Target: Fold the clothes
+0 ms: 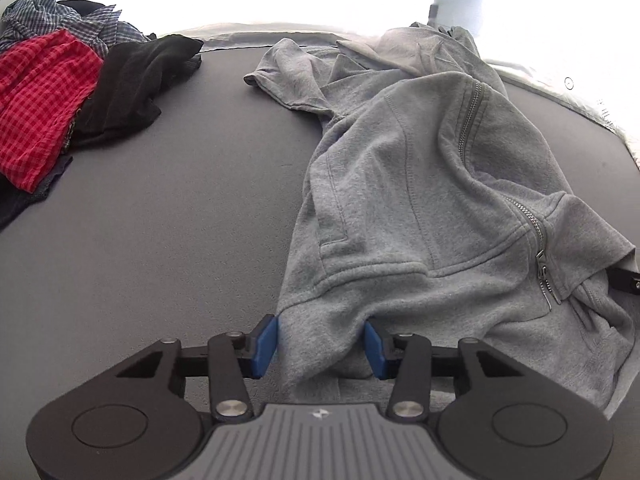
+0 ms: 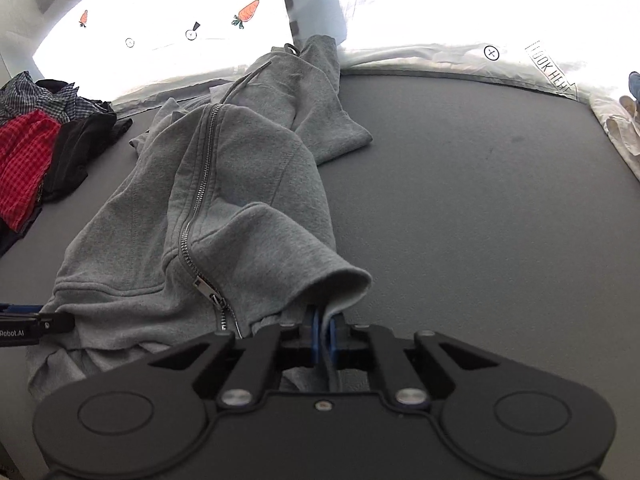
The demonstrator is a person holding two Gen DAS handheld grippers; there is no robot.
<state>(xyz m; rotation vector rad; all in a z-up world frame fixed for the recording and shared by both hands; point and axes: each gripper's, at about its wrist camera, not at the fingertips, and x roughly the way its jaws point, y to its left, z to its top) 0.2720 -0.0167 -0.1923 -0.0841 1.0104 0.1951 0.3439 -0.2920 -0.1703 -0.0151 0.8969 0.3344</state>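
A grey zip hoodie (image 1: 420, 184) lies crumpled along the dark grey table (image 1: 168, 240), hem towards me, hood and sleeves at the far end. My left gripper (image 1: 320, 346) is open, its blue pads on either side of the hem's left corner, with cloth between them. My right gripper (image 2: 325, 332) is shut on the hoodie's (image 2: 224, 184) right hem edge and lifts it slightly. The zipper pull (image 2: 208, 286) hangs near the hem. The left gripper's tip (image 2: 36, 322) shows at the left edge of the right wrist view.
A pile of clothes lies at the table's far left: a red checked shirt (image 1: 40, 100), a black garment (image 1: 132, 80) and a blue plaid shirt (image 1: 44, 16). White sheeting (image 2: 440, 56) with printed carrots borders the far and right edges.
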